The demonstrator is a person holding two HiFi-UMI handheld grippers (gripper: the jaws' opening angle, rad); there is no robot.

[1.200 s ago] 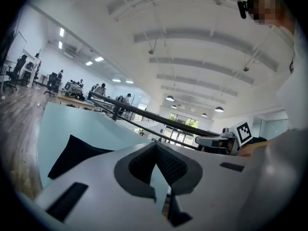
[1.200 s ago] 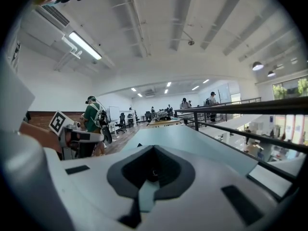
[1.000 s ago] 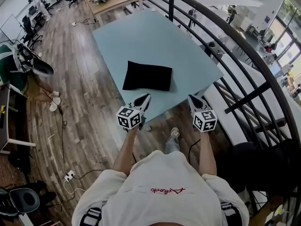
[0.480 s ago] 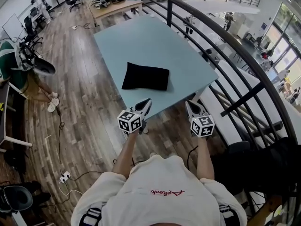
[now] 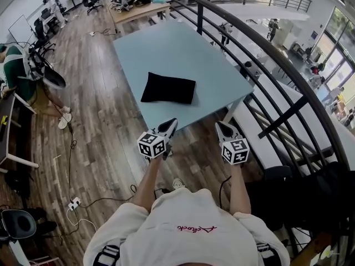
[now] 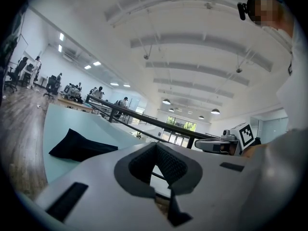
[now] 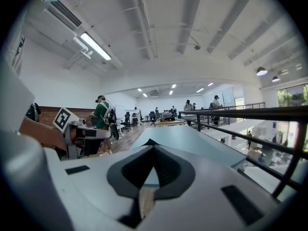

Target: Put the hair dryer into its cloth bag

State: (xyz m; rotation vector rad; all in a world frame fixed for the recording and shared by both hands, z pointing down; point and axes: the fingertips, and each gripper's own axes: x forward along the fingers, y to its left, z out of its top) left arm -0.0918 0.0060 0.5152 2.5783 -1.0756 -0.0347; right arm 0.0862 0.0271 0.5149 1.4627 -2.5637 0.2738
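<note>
The black cloth bag (image 5: 168,88) lies flat on the light blue table (image 5: 183,43), towards its near edge. No hair dryer shows in any view. My left gripper (image 5: 169,124) is shut and empty, hanging over the wooden floor just short of the table's near corner. My right gripper (image 5: 219,126) is shut and empty too, level with the left one and a little to its right. In the left gripper view the bag (image 6: 79,146) lies ahead to the left on the table (image 6: 57,124), beyond my left gripper (image 6: 156,150). The right gripper view looks past my right gripper (image 7: 153,146) along the table (image 7: 192,138).
A black metal railing (image 5: 266,54) curves along the table's right side, with a drop to a lower floor beyond it. Cables and a power strip (image 5: 75,205) lie on the wooden floor at the left. Desks, chairs and several people are farther back.
Both grippers have drawn back a little from the table's near edge, staying side by side and shut. The bag has not moved.
</note>
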